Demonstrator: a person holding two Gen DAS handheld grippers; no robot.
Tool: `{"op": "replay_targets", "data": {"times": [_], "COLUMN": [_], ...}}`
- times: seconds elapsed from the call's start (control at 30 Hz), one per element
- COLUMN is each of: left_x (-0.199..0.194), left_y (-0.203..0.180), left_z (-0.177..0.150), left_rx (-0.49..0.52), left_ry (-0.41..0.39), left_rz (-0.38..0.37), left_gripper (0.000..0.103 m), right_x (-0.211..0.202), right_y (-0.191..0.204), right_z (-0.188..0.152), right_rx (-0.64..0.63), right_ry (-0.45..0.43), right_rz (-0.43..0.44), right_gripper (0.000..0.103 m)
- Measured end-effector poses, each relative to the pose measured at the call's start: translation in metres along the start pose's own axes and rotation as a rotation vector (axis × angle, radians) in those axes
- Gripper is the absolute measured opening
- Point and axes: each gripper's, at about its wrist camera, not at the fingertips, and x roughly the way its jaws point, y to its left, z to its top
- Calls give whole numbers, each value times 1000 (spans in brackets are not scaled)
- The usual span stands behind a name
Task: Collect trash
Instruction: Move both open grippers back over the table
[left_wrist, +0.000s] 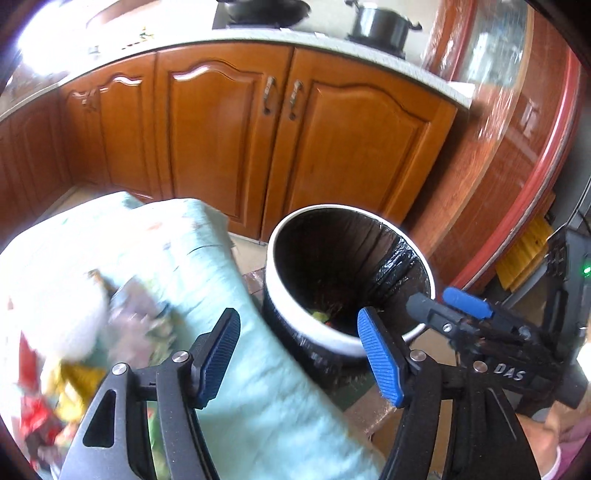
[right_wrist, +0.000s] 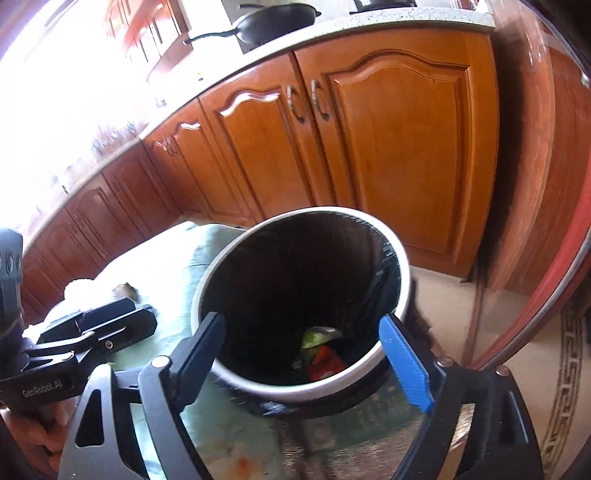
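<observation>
A round bin (left_wrist: 280, 295) with a white rim and black liner stands on the floor beside a table with a pale green cloth (left_wrist: 207, 258). Green and red wrappers (right_wrist: 319, 354) lie at its bottom. More trash (left_wrist: 74, 350), white, red and yellow, lies blurred on the cloth at the left. My left gripper (left_wrist: 299, 354) is open and empty, over the table edge next to the bin. My right gripper (right_wrist: 301, 354) is open and empty, held over the bin's near rim (right_wrist: 280, 391); it also shows in the left wrist view (left_wrist: 443, 306).
Wooden kitchen cabinets (left_wrist: 229, 140) with a pale countertop (left_wrist: 258, 37) run behind the bin. A black pan (right_wrist: 277, 18) and a pot (left_wrist: 380, 22) sit on the counter. A red-framed glass door (left_wrist: 535, 147) stands at the right.
</observation>
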Motion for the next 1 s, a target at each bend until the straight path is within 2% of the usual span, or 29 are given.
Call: {"op": "replay_targets", "data": {"times": [0.13, 0.3, 0.47, 0.73, 0.9, 1.0], "left_x": [-31, -66, -99, -151, -166, -173], "left_y": [14, 39, 60, 94, 110, 114], "left_z": [-25, -51, -73, -106, -122, -130], "left_rx": [-27, -79, -124, -221, -280, -290], "left_ry": [-45, -61, -67, -124, -109, -98], "left_rz": [9, 21, 45, 118, 150, 159], "left_gripper": [67, 67, 67, 67, 68, 68], "right_x": [-7, -15, -18, -21, -13, -10], "right_y": [15, 39, 64, 96, 121, 139], "right_z": [-18, -33, -49, -75, -80, -81], "right_rx": [23, 32, -7, -56, -108, -183], "right_ry": [-4, 4, 25, 68, 88, 102], "right_rz": [53, 123, 163, 226, 261, 288], "right_gripper": [88, 88, 88, 88, 88, 88]}}
